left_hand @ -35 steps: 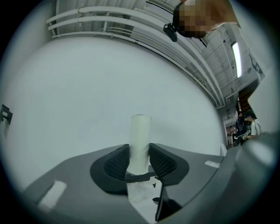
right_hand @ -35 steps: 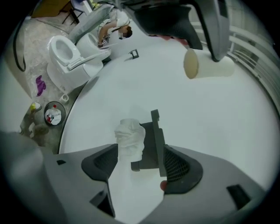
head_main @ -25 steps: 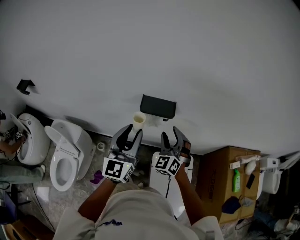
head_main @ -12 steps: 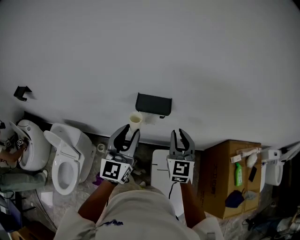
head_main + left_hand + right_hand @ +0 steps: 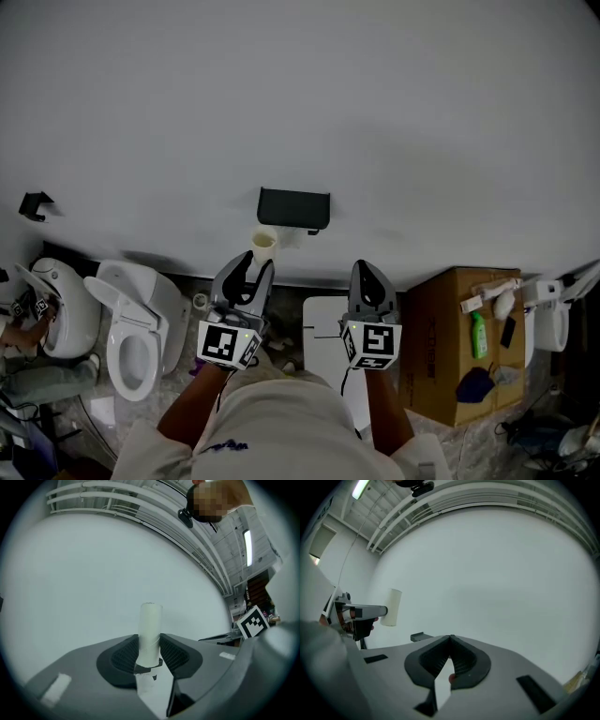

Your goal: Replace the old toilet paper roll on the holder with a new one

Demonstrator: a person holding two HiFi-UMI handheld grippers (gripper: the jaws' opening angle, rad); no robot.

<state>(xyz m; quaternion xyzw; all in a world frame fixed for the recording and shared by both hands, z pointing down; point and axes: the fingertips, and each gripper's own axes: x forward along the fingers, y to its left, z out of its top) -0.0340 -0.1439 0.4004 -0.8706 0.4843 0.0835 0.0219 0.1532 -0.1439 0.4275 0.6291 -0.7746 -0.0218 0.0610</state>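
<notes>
Against the white wall (image 5: 375, 112), the holder (image 5: 293, 208) stood bare, the left gripper (image 5: 150, 651) pinching the old cardboard tube (image 5: 150, 625) in its jaws near it, while the right gripper (image 5: 450, 639) had just closed its jaws on nothing, so a new roll likely came next

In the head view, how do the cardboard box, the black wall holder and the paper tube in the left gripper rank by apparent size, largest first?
1. cardboard box
2. black wall holder
3. paper tube, clamped in the left gripper
The differences are plain; no two look alike.
</notes>
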